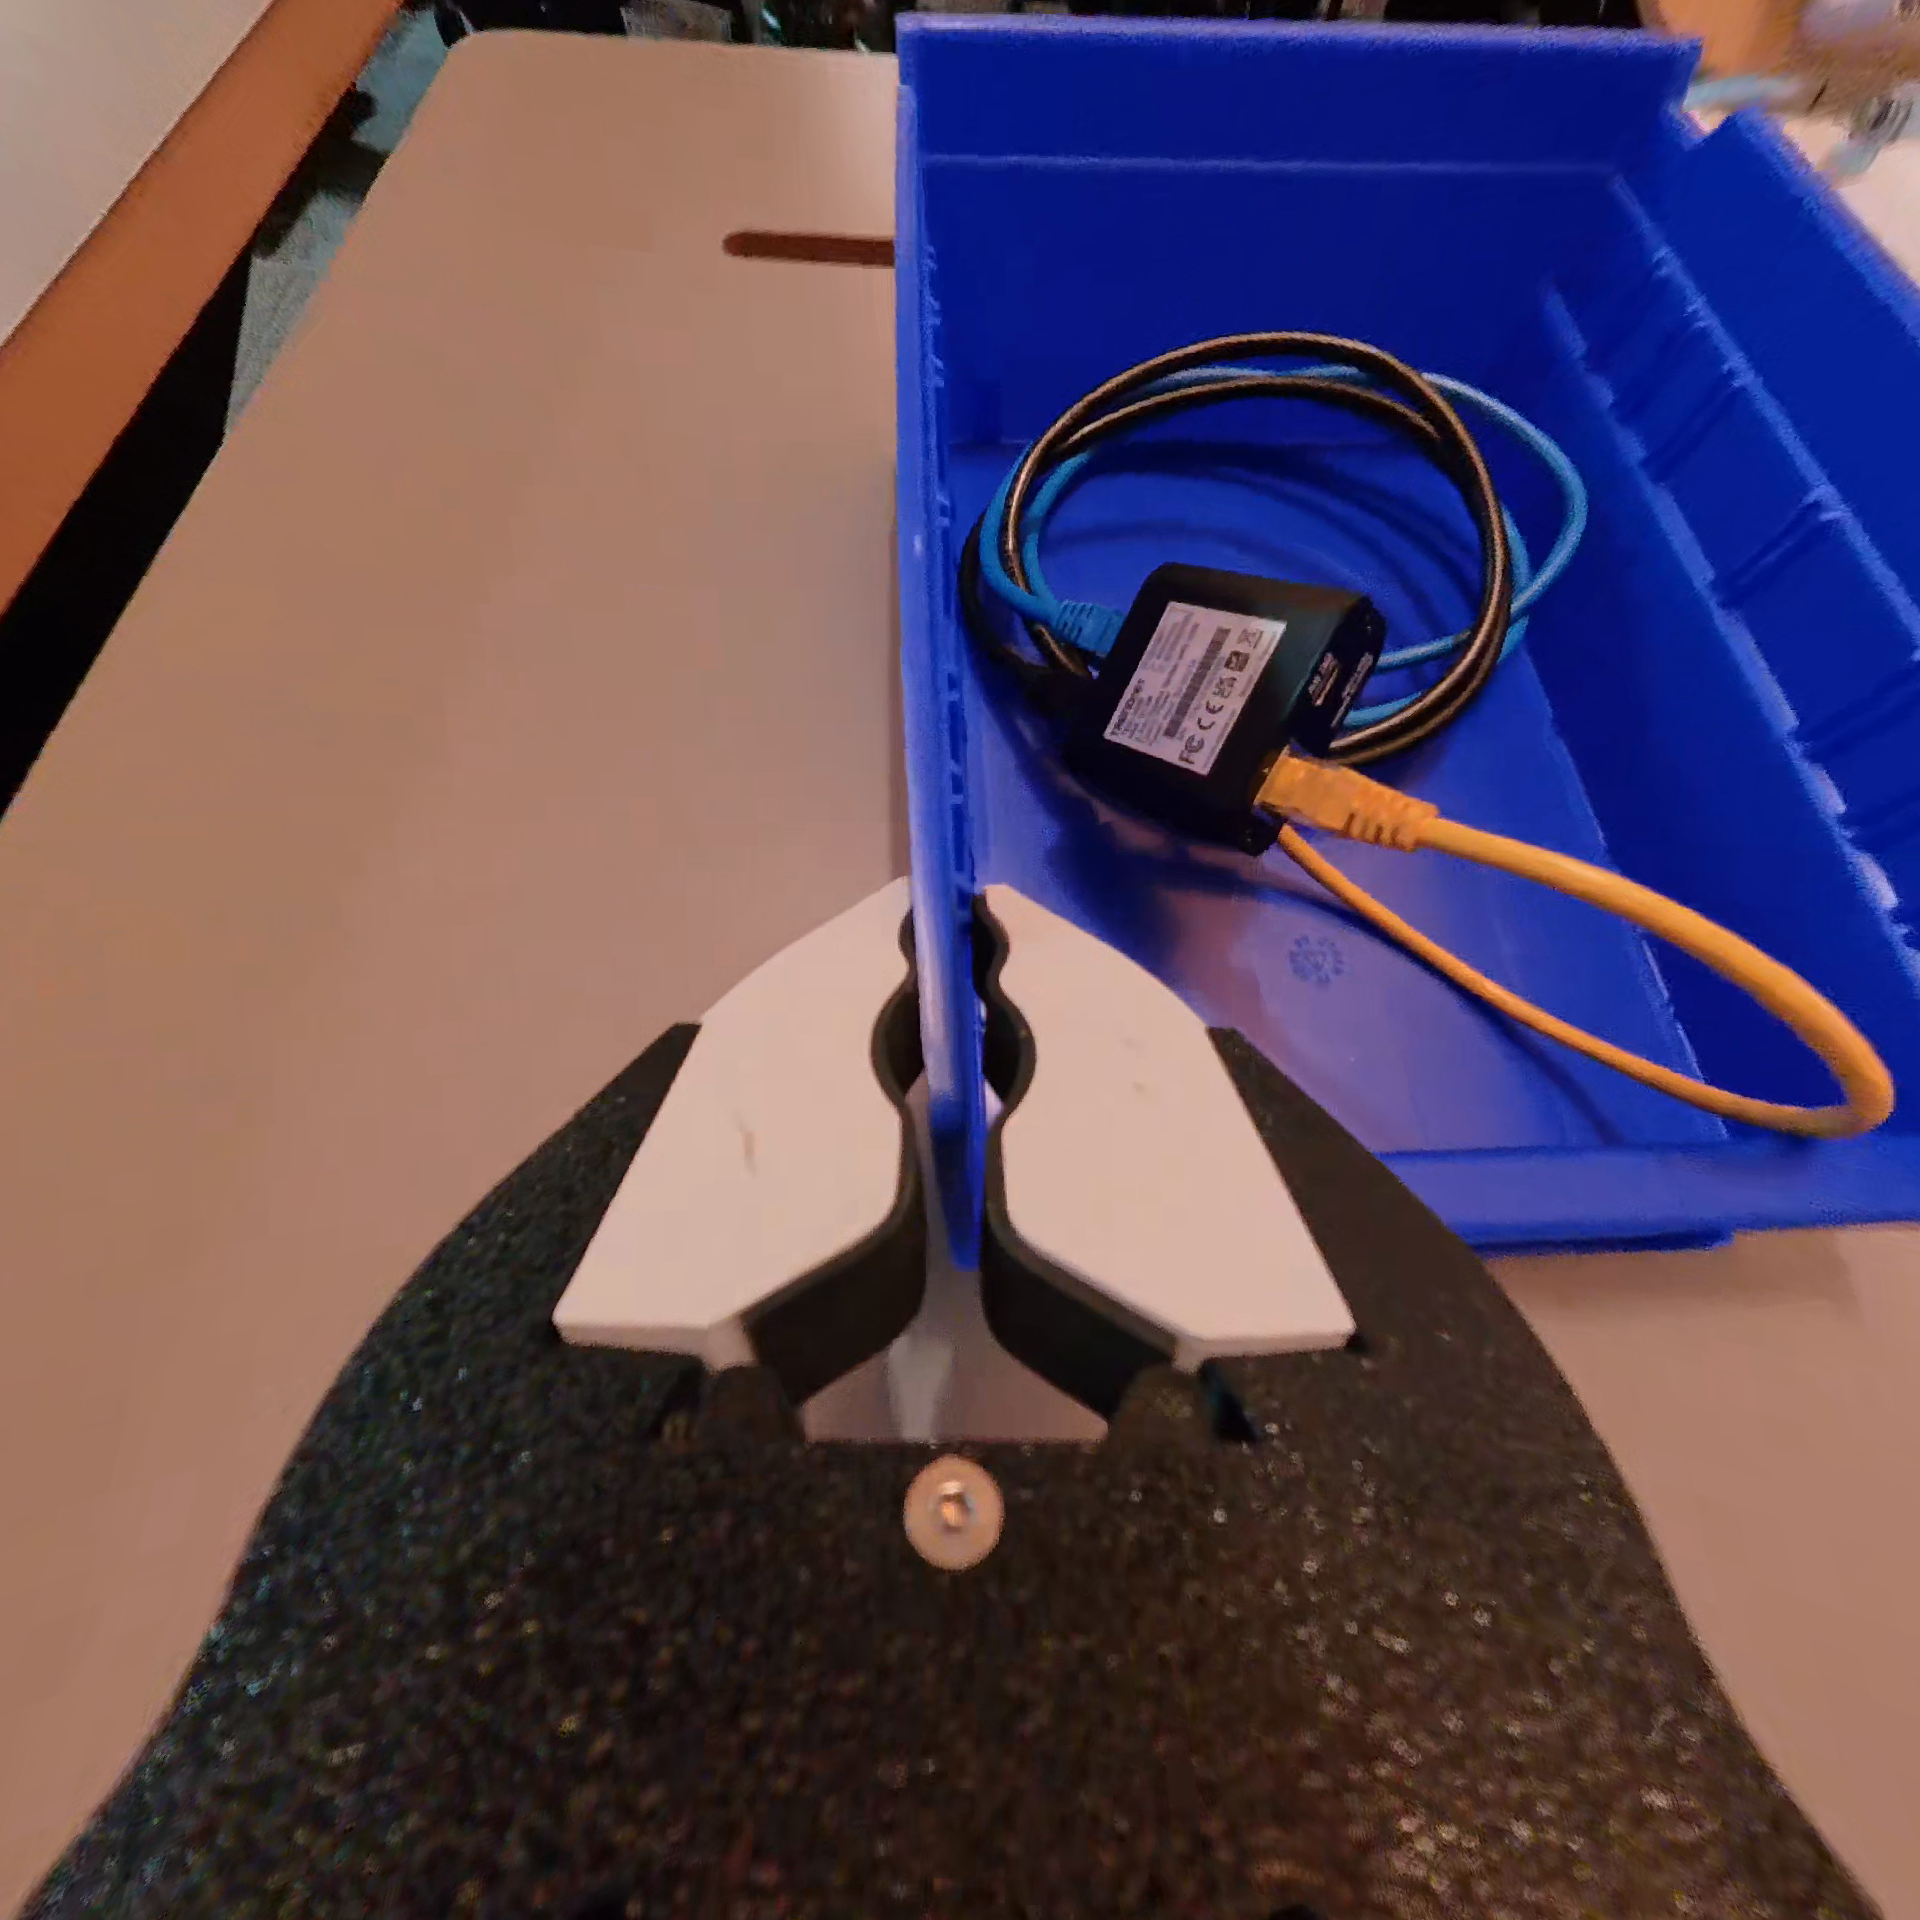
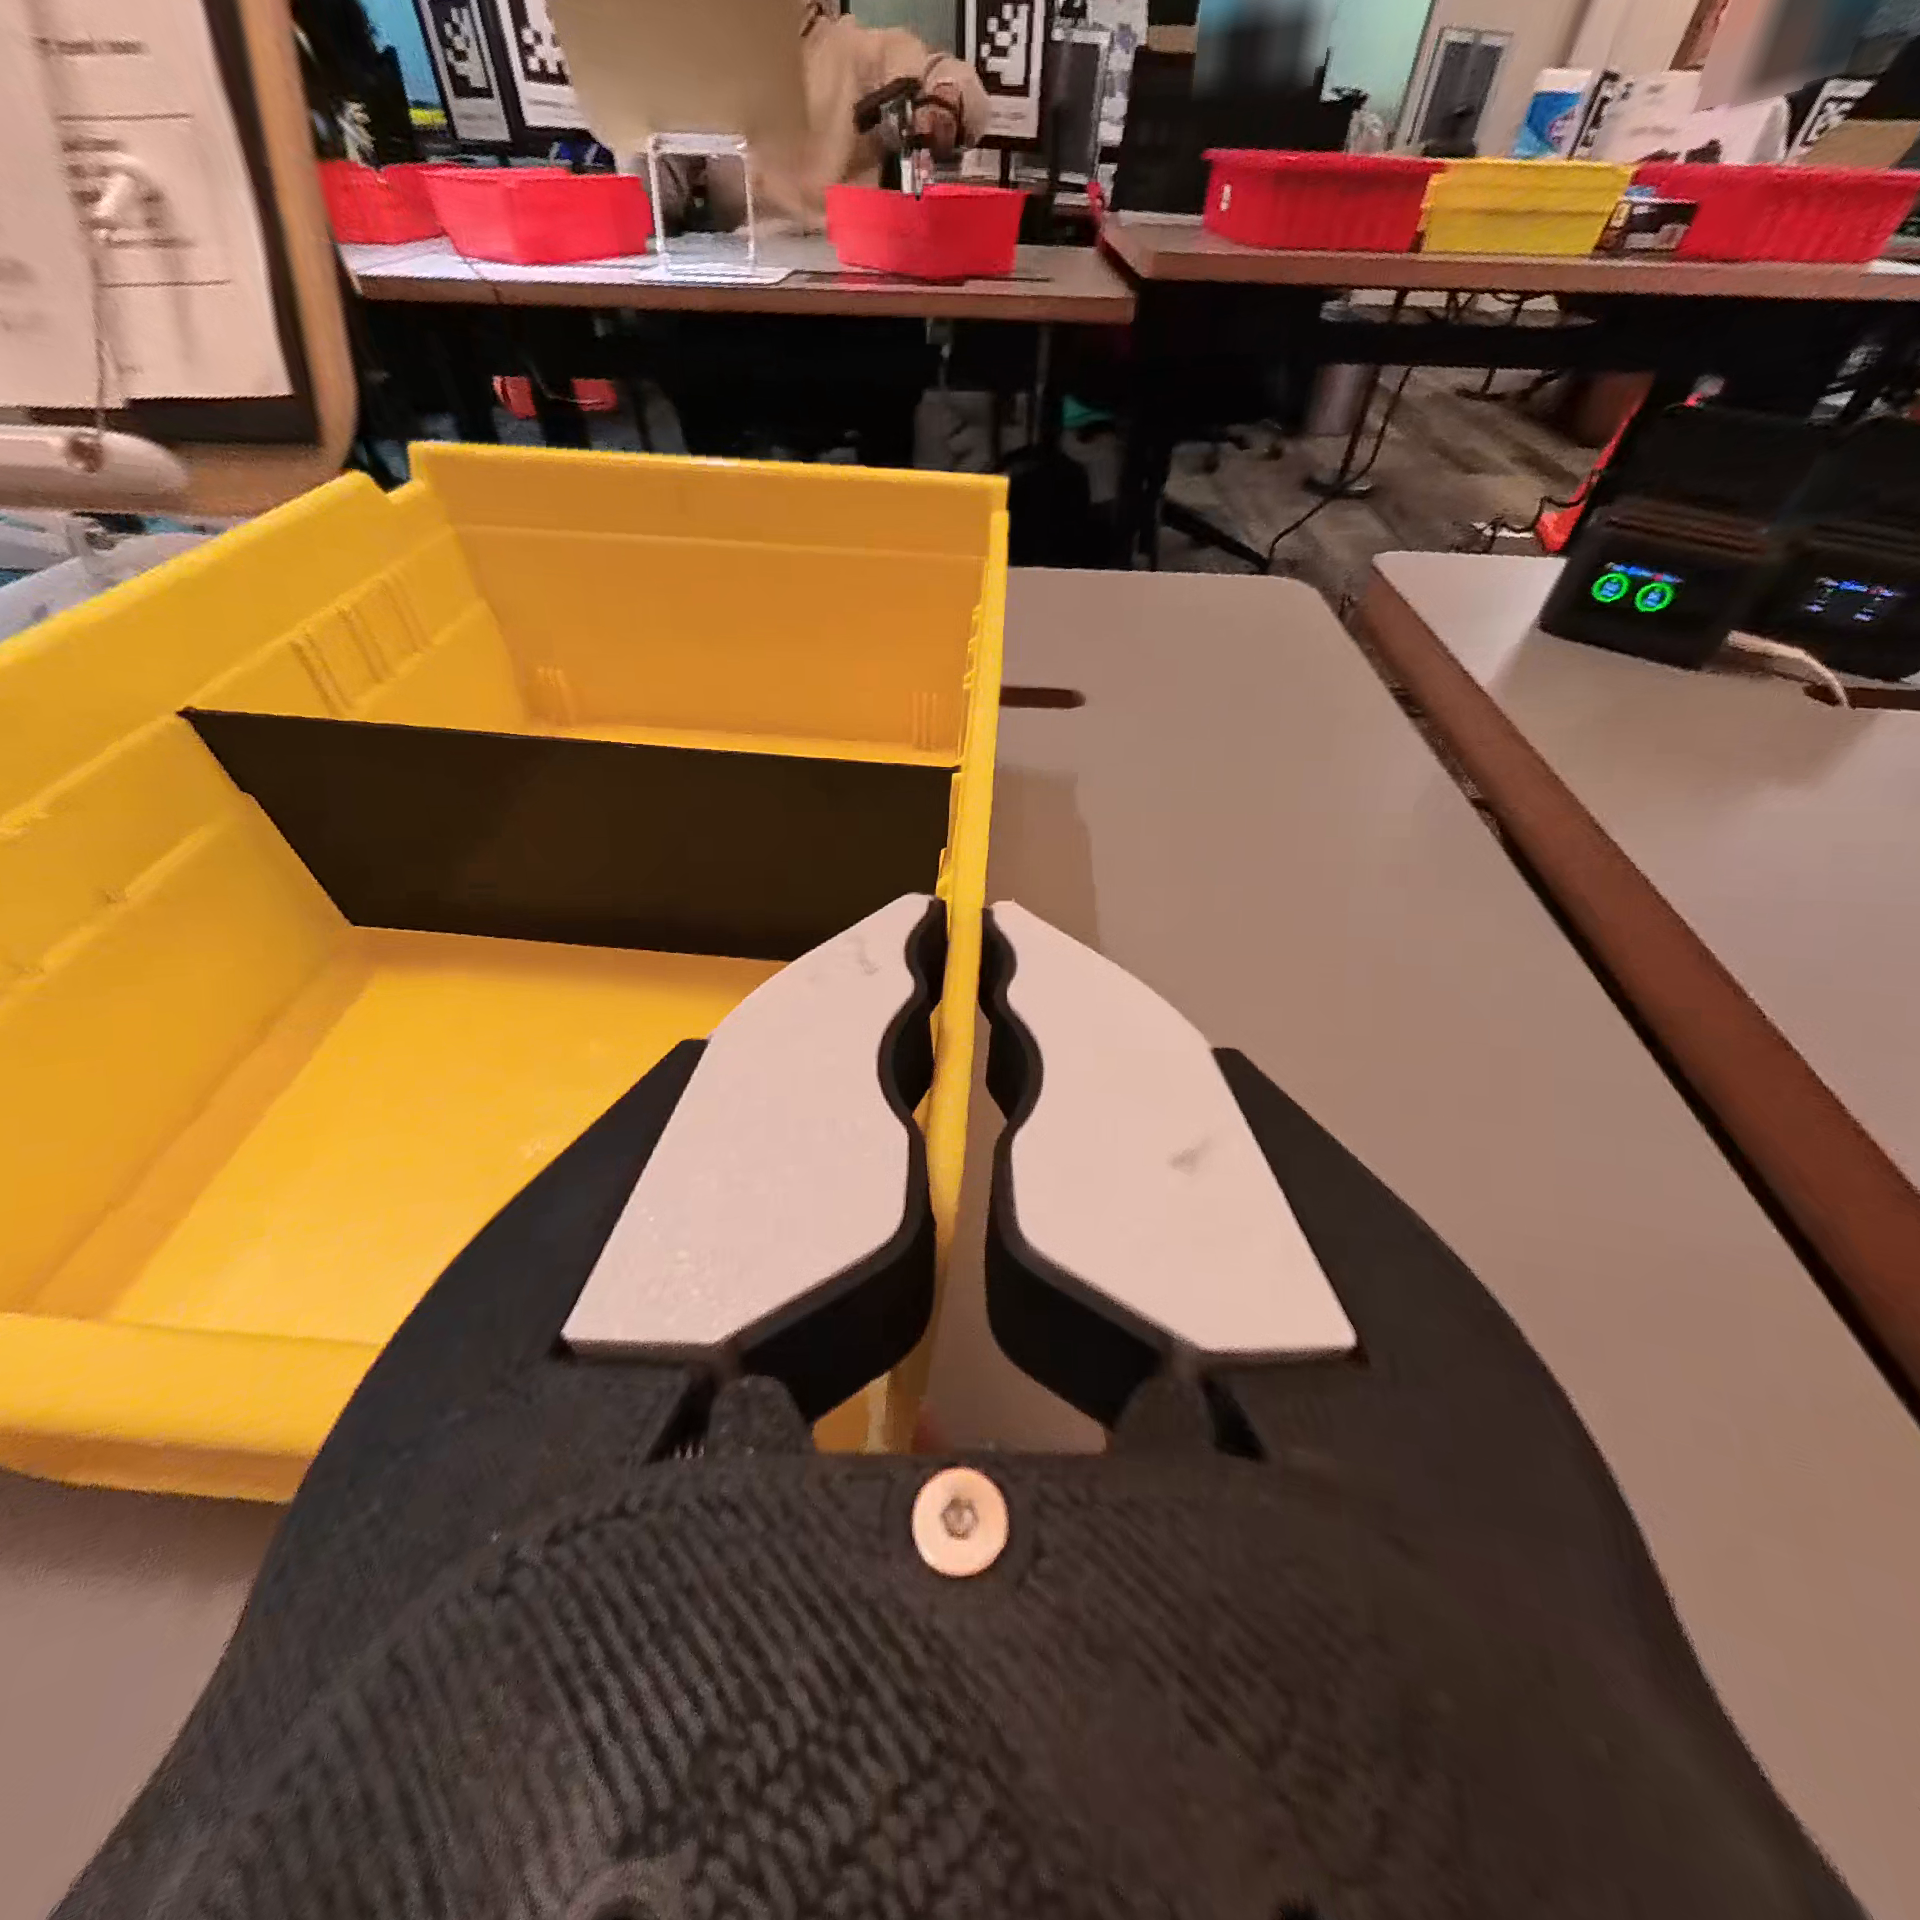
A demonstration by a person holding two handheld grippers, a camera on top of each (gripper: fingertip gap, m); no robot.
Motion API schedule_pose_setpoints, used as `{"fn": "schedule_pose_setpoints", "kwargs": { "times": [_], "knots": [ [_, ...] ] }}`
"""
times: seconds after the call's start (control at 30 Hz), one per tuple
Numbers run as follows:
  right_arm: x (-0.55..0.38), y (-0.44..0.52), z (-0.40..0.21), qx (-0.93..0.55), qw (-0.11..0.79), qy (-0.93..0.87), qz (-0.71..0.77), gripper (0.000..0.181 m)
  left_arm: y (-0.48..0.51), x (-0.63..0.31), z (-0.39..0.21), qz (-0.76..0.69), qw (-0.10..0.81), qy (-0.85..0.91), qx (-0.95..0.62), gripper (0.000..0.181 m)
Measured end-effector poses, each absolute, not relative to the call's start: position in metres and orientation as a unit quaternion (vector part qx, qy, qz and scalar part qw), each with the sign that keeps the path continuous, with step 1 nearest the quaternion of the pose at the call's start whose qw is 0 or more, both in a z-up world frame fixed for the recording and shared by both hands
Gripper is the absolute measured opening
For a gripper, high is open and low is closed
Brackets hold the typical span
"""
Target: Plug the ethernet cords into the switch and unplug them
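The left gripper is clamped on the near left wall of a blue bin, its two fingers pinching the thin plastic edge between them. Ahead of it and to its right, on the bin floor, lies the switch, a small black box with a white label facing up. A blue cord and a black cord lie coiled together beyond and around the switch, the blue plug seated in the switch's far left side; an orange cord loops out to the right, one plug in the switch's near right end and the other end seemingly just beneath it. The switch looks light and likely to slide or lift when a cord is pulled, so it probably needs pinning by its hard body while the other gripper works. The cords are soft and springy; the stiff moulded boot just behind each plug seems the best place to grip, with the latch tab pressed before pulling. Further right, the right gripper is closed on the right wall of a yellow bin, which has a black divider across it ahead and to the gripper's left, and shows no cords. Both bins sit on a pale table, bare to the right of this gripper
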State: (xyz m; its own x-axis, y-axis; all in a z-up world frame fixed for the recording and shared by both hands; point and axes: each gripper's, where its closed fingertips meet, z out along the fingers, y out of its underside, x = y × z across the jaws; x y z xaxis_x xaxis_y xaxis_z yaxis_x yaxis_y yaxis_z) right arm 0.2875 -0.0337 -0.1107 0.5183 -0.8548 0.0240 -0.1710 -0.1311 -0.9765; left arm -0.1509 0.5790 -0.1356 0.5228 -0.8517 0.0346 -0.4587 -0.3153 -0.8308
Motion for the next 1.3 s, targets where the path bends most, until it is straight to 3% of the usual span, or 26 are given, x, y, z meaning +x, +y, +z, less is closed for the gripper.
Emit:
{"fn": "schedule_pose_setpoints", "kwargs": {
  "times": [0.4,0.47,0.53,0.6,0.67,0.7,0.77,0.83,0.9,1.03,1.2,1.3],
  "knots": [
    [0.298,-0.036,-0.103,-0.658,0.561,0.355,-0.355,0.006,0.582,-0.127,-0.132,-0.188,0.390,0.468,-0.770,0.010],
    [0.298,-0.036,-0.098,-0.643,0.578,0.344,-0.366,0.011,0.582,-0.123,-0.104,-0.205,0.400,0.428,-0.784,0.028],
    [0.299,-0.039,-0.095,-0.632,0.587,0.346,-0.369,0.026,0.566,-0.107,-0.068,-0.270,0.398,0.389,-0.786,0.035],
    [0.301,-0.043,-0.094,-0.628,0.590,0.345,-0.372,0.048,0.536,-0.083,-0.051,-0.342,0.338,0.377,-0.792,0.052],
    [0.301,-0.044,-0.089,-0.627,0.595,0.334,-0.376,0.073,0.502,-0.061,-0.057,-0.394,0.218,0.381,-0.808,0.072],
    [0.300,-0.045,-0.083,-0.624,0.595,0.326,-0.386,0.086,0.497,-0.057,-0.066,-0.388,0.180,0.374,-0.823,0.074],
    [0.297,-0.051,-0.065,-0.612,0.590,0.302,-0.431,0.101,0.510,-0.055,-0.081,-0.346,0.176,0.354,-0.851,0.076],
    [0.288,-0.054,-0.040,-0.591,0.596,0.269,-0.472,0.104,0.520,-0.053,-0.090,-0.343,0.164,0.302,-0.874,0.077],
    [0.281,-0.056,-0.022,-0.575,0.600,0.254,-0.495,0.104,0.514,-0.044,-0.098,-0.372,0.112,0.257,-0.885,0.099],
    [0.273,-0.047,-0.007,-0.578,0.603,0.229,-0.500,0.100,0.521,-0.038,-0.125,-0.347,0.081,0.193,-0.914,0.108],
    [0.252,-0.033,0.016,-0.541,0.632,0.166,-0.529,0.084,0.541,-0.026,-0.149,-0.371,0.057,0.071,-0.924,0.107],
    [0.250,-0.029,0.019,-0.544,0.633,0.161,-0.527,0.084,0.545,-0.018,-0.158,-0.405,0.044,0.029,-0.913,0.095]
  ]
}}
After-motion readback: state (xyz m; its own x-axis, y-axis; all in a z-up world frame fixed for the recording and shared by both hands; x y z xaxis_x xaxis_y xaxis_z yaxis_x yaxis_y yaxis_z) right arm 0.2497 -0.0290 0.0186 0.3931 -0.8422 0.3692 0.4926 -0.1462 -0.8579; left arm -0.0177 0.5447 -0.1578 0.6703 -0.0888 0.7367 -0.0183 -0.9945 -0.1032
